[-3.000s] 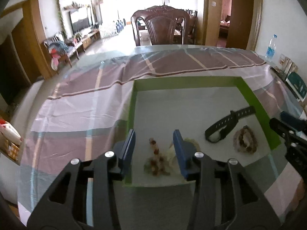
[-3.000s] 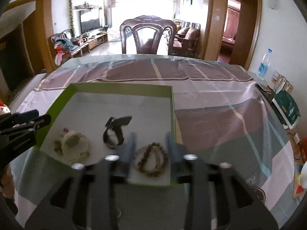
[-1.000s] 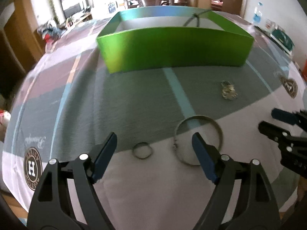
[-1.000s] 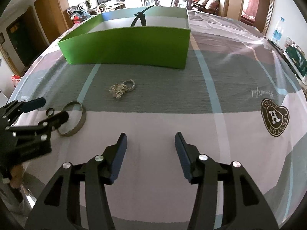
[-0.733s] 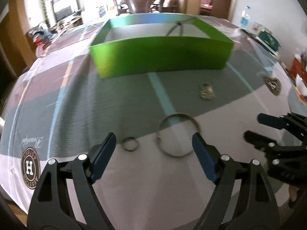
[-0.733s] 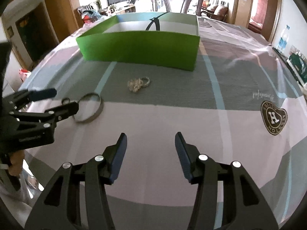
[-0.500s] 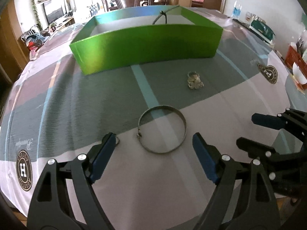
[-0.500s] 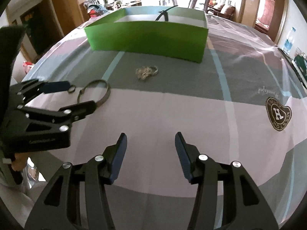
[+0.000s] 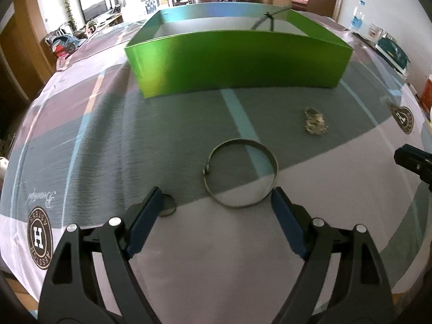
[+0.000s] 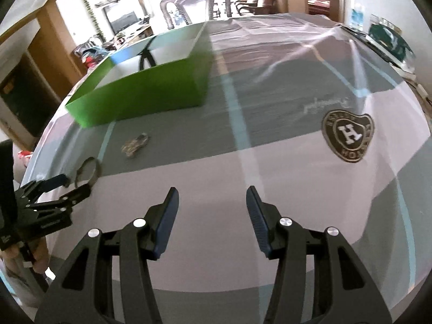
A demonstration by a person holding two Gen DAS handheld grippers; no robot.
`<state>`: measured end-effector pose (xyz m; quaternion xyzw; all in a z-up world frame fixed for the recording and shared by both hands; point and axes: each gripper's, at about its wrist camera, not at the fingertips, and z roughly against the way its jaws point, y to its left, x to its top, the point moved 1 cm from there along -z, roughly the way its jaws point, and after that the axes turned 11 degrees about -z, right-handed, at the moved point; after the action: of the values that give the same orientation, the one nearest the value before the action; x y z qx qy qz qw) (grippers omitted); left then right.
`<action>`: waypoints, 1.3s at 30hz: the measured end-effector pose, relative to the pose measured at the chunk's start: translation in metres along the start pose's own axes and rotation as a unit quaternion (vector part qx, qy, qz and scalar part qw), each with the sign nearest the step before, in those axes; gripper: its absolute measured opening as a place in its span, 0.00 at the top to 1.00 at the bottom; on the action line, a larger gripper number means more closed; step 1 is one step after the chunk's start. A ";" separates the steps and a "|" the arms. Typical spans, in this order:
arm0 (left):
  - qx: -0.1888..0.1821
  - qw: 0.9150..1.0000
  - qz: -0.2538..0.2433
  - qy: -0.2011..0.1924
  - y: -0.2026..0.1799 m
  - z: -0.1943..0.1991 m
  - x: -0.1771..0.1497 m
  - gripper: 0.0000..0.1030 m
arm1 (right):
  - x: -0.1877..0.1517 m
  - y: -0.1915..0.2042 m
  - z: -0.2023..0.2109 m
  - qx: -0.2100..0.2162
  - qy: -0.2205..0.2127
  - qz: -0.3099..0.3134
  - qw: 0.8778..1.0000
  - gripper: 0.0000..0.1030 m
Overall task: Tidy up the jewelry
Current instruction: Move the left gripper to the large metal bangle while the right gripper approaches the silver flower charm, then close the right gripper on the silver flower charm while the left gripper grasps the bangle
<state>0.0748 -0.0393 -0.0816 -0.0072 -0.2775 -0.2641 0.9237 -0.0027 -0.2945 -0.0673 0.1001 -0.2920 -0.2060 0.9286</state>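
Left gripper (image 9: 216, 208) now frames bangle (image 9: 240, 173), not ring (image 9: 168, 208).

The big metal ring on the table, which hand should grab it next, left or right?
Probably the left. The left gripper is open with the bangle lying just ahead between its fingertips. The right gripper is open over bare tablecloth, and the bangle sits far off to its side.

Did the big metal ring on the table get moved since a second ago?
No. The bangle lies at the same spot on the tablecloth's blue stripe, in front of the green box; only the camera shifted.
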 end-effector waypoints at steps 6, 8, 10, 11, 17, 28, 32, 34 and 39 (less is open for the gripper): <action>0.007 1.000 0.013 -0.004 0.010 0.004 0.001 0.20 | 0.001 0.032 -0.014 0.017 0.015 0.039 0.999 0.50; 0.009 1.000 0.015 -0.007 0.013 0.007 0.000 0.20 | 0.003 0.048 -0.019 0.022 0.014 0.056 0.998 0.50; 0.011 1.000 0.017 -0.009 0.016 0.010 0.000 0.19 | 0.006 0.068 -0.022 0.021 0.004 0.081 0.996 0.50; 0.011 1.000 0.017 -0.010 0.016 0.011 0.000 0.19 | 0.007 0.079 -0.025 0.020 -0.005 0.098 0.995 0.50; 0.005 1.000 0.018 -0.008 0.018 0.012 -0.005 0.18 | 0.013 0.130 -0.058 0.021 -0.015 0.164 0.986 0.56; -0.005 1.000 0.025 -0.005 0.029 0.005 -0.009 0.17 | 0.003 0.107 -0.049 0.014 0.010 0.156 0.988 0.79; -0.015 1.000 0.022 -0.003 0.023 0.001 -0.004 0.17 | -0.005 0.091 -0.041 0.005 0.015 0.136 0.991 0.78; -0.017 1.000 0.017 -0.002 0.018 -0.002 -0.001 0.17 | -0.007 0.085 -0.039 0.005 0.022 0.126 0.992 0.68; -0.017 1.000 0.007 0.000 0.007 -0.009 0.009 0.17 | -0.013 0.083 -0.034 0.006 0.010 0.128 0.992 0.47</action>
<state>0.0896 -0.0396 -0.0838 -0.0249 -0.2733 -0.2625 0.9251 0.0347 -0.2121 -0.0754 0.0696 -0.2947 -0.0828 0.9494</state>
